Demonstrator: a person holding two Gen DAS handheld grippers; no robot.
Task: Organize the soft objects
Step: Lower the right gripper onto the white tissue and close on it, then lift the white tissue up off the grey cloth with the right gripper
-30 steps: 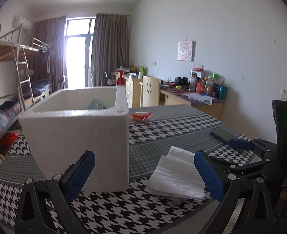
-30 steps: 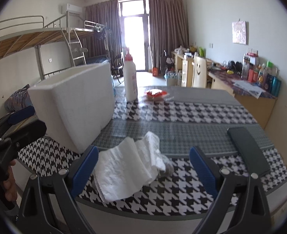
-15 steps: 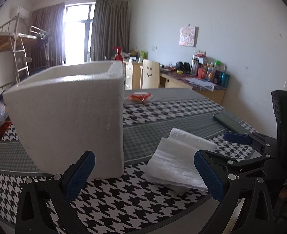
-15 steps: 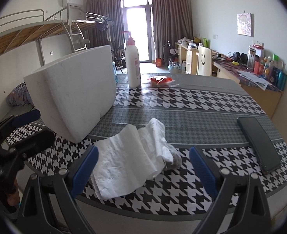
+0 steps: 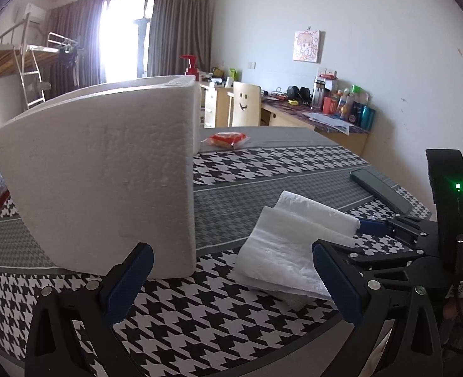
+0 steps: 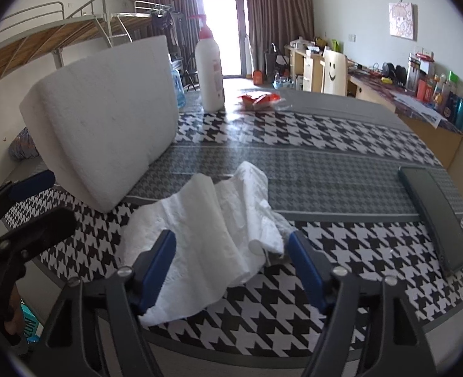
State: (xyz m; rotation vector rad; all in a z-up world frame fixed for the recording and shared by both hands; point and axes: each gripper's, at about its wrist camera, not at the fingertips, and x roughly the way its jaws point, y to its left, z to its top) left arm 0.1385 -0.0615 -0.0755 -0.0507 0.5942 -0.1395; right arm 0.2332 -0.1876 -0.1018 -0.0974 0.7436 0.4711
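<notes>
A crumpled white tissue (image 6: 212,229) lies near the front edge of the houndstooth table; it also shows in the left wrist view (image 5: 291,245). A white foam box (image 5: 105,172) stands to its left, and shows in the right wrist view (image 6: 105,116). My right gripper (image 6: 231,270) is open and low, with its blue pads either side of the tissue's near part. My left gripper (image 5: 231,282) is open and empty, in front of the box's near corner. Each gripper shows at the edge of the other's view.
A dark phone (image 6: 435,216) lies at the right on the table. A white pump bottle (image 6: 211,72) and a red snack packet (image 6: 258,99) sit at the far side. A desk with clutter (image 5: 325,110) stands by the right wall.
Both grippers have dropped lower and moved forward. The right gripper's jaws have narrowed and now flank the tissue. The box's inside is no longer visible.
</notes>
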